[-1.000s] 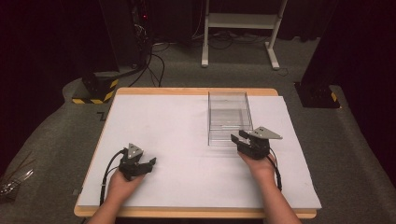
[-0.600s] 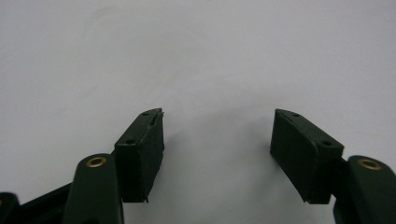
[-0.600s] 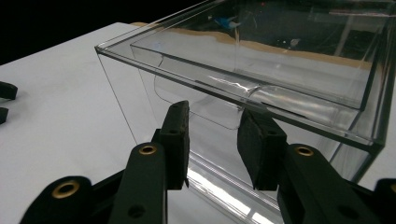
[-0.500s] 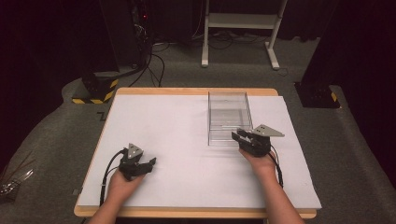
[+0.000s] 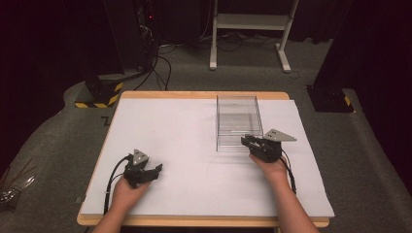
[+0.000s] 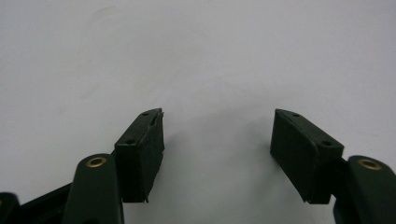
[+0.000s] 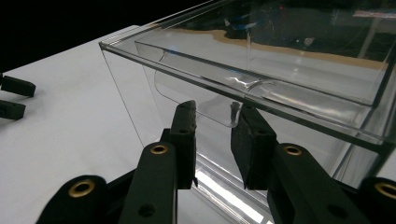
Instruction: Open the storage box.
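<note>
A clear plastic box stands open-topped on the white sheet, right of the middle. My right gripper sits at the box's near end, fingertips at its near wall. In the right gripper view the box is close ahead and the right gripper has just been closing its jaws. A gap remains between the pads, and I see nothing pressed in it. My left gripper rests on the sheet at the near left. In the left gripper view the left gripper is wide open over bare sheet.
The wooden table edge frames the sheet. Beyond the table are a white metal stand and cables on the grey floor. The left gripper's jaws show at the left edge of the right gripper view.
The right gripper's jaws stand a little narrower at the box's near end. Both hands stay about where they were.
</note>
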A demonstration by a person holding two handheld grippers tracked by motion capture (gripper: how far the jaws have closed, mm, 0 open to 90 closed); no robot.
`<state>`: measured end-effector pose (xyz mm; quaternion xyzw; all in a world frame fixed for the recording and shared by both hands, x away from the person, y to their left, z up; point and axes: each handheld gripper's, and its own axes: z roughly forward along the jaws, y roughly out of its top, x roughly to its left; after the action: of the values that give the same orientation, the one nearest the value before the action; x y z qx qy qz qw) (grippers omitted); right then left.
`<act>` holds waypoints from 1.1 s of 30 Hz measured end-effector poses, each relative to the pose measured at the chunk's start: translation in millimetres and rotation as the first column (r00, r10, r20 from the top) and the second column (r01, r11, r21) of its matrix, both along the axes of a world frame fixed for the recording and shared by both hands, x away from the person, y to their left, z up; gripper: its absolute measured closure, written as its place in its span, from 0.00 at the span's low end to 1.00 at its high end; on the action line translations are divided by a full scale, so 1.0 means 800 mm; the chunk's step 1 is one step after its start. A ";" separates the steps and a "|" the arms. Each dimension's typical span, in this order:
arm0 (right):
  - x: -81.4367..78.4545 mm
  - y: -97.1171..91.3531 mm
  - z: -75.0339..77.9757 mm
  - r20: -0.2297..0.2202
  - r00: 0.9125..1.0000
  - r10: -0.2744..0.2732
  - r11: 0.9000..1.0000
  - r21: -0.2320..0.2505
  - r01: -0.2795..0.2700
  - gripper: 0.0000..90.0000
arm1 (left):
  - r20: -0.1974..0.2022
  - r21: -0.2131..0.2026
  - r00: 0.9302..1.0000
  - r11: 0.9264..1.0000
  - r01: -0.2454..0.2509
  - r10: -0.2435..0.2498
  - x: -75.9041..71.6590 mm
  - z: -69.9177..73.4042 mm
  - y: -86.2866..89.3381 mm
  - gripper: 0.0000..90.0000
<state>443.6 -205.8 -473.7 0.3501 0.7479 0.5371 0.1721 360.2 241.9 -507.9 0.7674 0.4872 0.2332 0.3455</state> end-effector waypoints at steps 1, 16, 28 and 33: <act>0.000 0.000 0.000 0.001 1.000 0.004 1.000 0.002 -0.004 0.79 | 0.000 0.000 1.000 1.000 0.000 0.000 0.000 0.000 0.000 0.39; 0.003 -0.002 0.000 0.013 0.999 0.031 1.000 0.004 -0.031 0.78 | 0.002 0.001 1.000 1.000 -0.001 0.001 0.000 0.000 0.000 0.39; 0.003 -0.013 -0.001 0.008 0.998 0.064 0.998 0.025 -0.064 0.86 | 0.001 0.001 1.000 1.000 0.000 0.000 0.000 0.000 0.000 0.39; -0.002 -0.016 -0.001 0.016 0.997 0.082 0.996 0.020 -0.082 0.88 | 0.001 0.002 1.000 1.000 0.000 0.000 0.000 0.000 0.000 0.39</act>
<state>441.8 -218.6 -474.8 0.3169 0.7547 0.5540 0.1520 359.9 241.8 -507.9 0.7677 0.4866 0.2341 0.3451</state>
